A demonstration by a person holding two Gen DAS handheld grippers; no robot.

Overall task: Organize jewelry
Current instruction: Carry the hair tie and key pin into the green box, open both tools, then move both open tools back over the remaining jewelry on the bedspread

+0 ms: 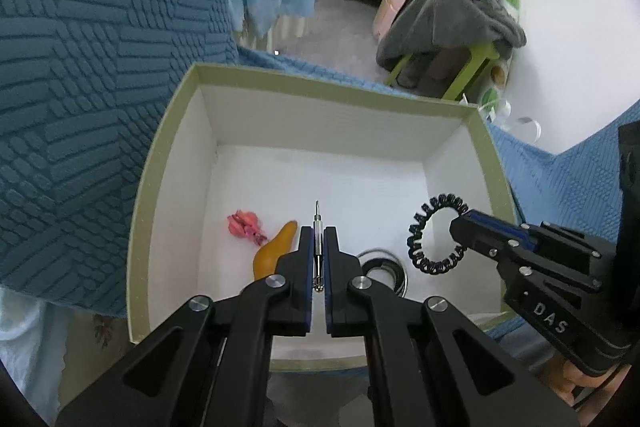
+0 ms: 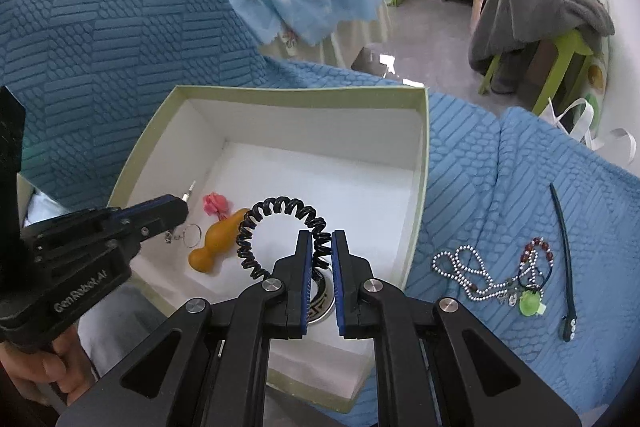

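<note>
A green-rimmed white box (image 1: 168, 155) (image 2: 420, 163) lies on a blue quilt. My left gripper (image 1: 319, 239) is shut on a thin silver pin (image 1: 317, 227) with a ring (image 2: 192, 235) hanging below it, over the box. My right gripper (image 2: 322, 247) is shut on a black spiral hair tie (image 2: 276, 219) (image 1: 432, 231), held above the box. In the box lie a pink flower piece (image 1: 245, 223) (image 2: 217, 205), an orange gourd-shaped piece (image 1: 274, 251) (image 2: 218, 243) and a black-and-silver bangle (image 1: 384, 267) (image 2: 320, 297).
On the quilt right of the box lie a silver bead necklace (image 2: 464, 271), a red bead bracelet (image 2: 538, 255), a green charm (image 2: 530, 303) and a dark hair stick (image 2: 562, 247). A bed, a green stool with clothes and bags stand beyond.
</note>
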